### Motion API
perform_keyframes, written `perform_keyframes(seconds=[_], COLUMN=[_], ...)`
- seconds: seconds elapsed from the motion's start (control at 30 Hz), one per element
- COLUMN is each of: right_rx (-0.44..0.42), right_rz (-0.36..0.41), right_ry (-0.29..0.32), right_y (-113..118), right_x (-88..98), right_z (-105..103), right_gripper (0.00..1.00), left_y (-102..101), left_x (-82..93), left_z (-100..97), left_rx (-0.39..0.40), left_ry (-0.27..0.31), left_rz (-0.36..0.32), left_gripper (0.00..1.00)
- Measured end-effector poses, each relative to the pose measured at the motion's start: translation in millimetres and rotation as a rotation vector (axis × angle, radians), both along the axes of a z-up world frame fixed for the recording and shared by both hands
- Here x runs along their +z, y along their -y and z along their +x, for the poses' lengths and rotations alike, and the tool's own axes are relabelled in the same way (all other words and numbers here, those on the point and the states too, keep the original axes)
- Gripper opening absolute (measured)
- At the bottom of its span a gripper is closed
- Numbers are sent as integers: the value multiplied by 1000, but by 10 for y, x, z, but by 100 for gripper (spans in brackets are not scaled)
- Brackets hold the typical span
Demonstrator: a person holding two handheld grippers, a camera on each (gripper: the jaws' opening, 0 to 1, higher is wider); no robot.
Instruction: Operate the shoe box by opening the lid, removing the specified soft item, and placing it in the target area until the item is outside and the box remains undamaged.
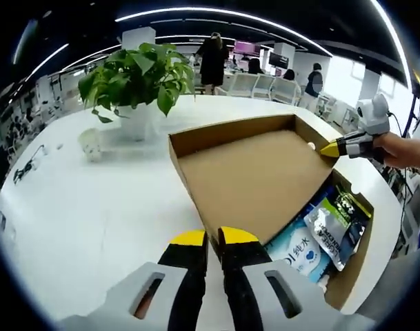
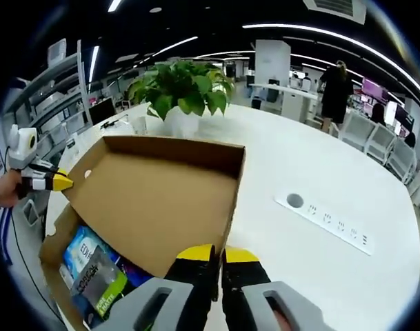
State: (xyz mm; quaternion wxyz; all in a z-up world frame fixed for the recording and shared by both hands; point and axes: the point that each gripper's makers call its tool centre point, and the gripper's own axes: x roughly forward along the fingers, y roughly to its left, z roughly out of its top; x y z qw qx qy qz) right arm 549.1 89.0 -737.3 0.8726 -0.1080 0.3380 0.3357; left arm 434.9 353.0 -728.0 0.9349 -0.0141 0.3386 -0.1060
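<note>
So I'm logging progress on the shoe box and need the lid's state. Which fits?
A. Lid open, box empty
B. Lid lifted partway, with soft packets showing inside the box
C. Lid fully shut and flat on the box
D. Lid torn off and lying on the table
B: the cardboard lid is raised at an angle with a gripper at each front corner, and blue and green soft packets lie in the box beneath it.

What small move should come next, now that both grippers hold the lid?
Probably swing the lid a little further back. The left gripper and right gripper each pinch a corner of it, and it stands only partly raised over the box, half-covering the packets inside.
</note>
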Motion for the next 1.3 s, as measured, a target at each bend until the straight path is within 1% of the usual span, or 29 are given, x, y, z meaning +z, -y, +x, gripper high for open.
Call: perform_keyframes(seconds=[0.17, 0.4, 0.73, 0.93, 1.03, 1.1, 1.17, 1.3], right_rx=[-8, -31, -48, -55, -56, -51, -52, -63], right_rz=[-18, -13, -16, -21, -19, -22, -20, -12], right_ry=[8, -17, -37, -42, -43, -38, -36, -38], right_y=[-21, -19, -25, -24, -24, -24, -21, -17], right_x=[-54, -131, -210, -234, -235, -234, -232, -238], right_z=[23, 63, 70, 61, 60, 59, 61, 53], right_gripper=[0, 0, 0, 0, 0, 1, 1, 1], left_y=[-12, -14, 1, 11, 25, 26, 30, 28], left_x=[-26, -58, -108, -128, -121, -120, -115, -111], left_z=[31, 63, 89, 80, 74, 60, 53, 48], left_rx=[14, 40, 72, 69, 64, 52, 48, 49], left_ry=[3, -3, -21, -28, -18, -11, -4, -5], left_rz=[19, 40, 34, 41, 30, 41, 37, 33], left_gripper=[6, 7, 8, 9, 9, 10, 10, 10])
